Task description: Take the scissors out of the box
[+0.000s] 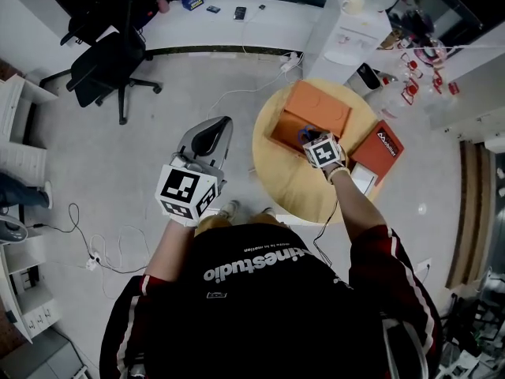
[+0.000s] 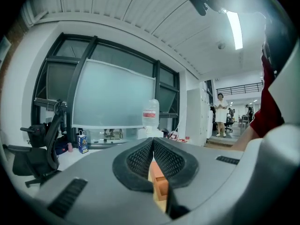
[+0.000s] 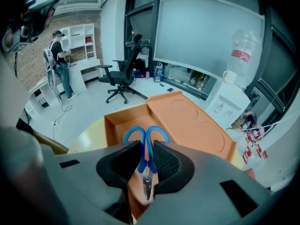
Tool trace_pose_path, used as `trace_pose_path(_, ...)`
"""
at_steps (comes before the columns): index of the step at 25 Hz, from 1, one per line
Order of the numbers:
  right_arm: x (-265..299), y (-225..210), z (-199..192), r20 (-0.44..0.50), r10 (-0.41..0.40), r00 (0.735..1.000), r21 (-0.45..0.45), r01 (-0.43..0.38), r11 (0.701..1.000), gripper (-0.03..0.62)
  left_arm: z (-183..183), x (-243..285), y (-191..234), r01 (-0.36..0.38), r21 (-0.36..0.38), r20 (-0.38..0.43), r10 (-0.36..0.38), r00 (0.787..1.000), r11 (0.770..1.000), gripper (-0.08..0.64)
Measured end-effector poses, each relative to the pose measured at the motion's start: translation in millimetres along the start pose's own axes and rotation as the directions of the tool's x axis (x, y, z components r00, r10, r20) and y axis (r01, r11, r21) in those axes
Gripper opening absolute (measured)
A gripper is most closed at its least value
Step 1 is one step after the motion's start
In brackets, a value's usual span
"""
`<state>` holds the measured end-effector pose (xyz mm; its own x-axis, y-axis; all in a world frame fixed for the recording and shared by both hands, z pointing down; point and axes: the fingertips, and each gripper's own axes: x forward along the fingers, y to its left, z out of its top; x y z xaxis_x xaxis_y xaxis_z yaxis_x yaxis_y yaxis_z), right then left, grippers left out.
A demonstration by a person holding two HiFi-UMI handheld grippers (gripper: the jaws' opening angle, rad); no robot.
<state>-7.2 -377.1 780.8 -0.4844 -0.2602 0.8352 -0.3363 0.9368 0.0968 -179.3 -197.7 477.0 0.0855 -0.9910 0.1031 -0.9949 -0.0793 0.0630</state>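
Observation:
The blue-handled scissors [image 3: 158, 129] hang point-down between the pads of my right gripper [image 3: 146, 146], which is shut on them just below the handle loops. They are lifted above the open orange box [image 3: 115, 125], whose lid [image 3: 192, 121] lies flat behind it. In the head view the right gripper [image 1: 316, 142] hovers over the box [image 1: 312, 115] on the round wooden table [image 1: 276, 164], with a bit of blue scissors [image 1: 304, 135] showing. My left gripper [image 1: 215, 136] is held off the table's left side, over the floor, shut and empty [image 2: 153, 144].
A red-orange book [image 1: 380, 144] and a white sheet [image 1: 363, 181] lie on the table's right side. A black office chair [image 1: 106, 69] stands on the floor at far left. White cabinets [image 1: 343, 30] and a counter line the back. A cable [image 1: 102, 247] trails on the floor.

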Motion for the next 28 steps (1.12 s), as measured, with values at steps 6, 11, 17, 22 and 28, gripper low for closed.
trace_pose_path(6, -22.7, -11.9, 1.6, 0.038, -0.058, 0.998, 0.051, 0.056, 0.997, 0.11, 7.1, 4.7, -5.4, 0.044, -0.004, 0.009, -0.044, 0.999, 0.999, 0.018)
trace_pose_path(11, -41.7, -14.7, 2.3, 0.084, -0.104, 0.991, 0.115, 0.094, 0.989, 0.11, 8.2, 9.2, -18.5, 0.099, 0.004, 0.005, -0.099, 0.995, 0.995, 0.018)
trace_pose_path(17, -70.7, -20.4, -4.2, 0.125, -0.186, 0.975, 0.235, 0.153, 0.96, 0.11, 13.2, 15.0, -28.1, 0.15, 0.008, 0.001, -0.15, 0.989, 0.989, 0.018)
trace_pose_path(22, -106.3, -22.4, 7.5, 0.206, -0.277, 0.938, 0.377, 0.185, 0.907, 0.109, 28.0, 25.7, -29.7, 0.191, 0.013, 0.004, -0.192, 0.981, 0.981, 0.018)
trace_pose_path(28, -156.0, -19.1, 28.0, 0.306, -0.379, 0.873, 0.471, 0.207, 0.857, 0.109, 40.5, 39.8, -36.2, 0.232, 0.025, 0.006, -0.232, 0.973, 0.972, 0.018)
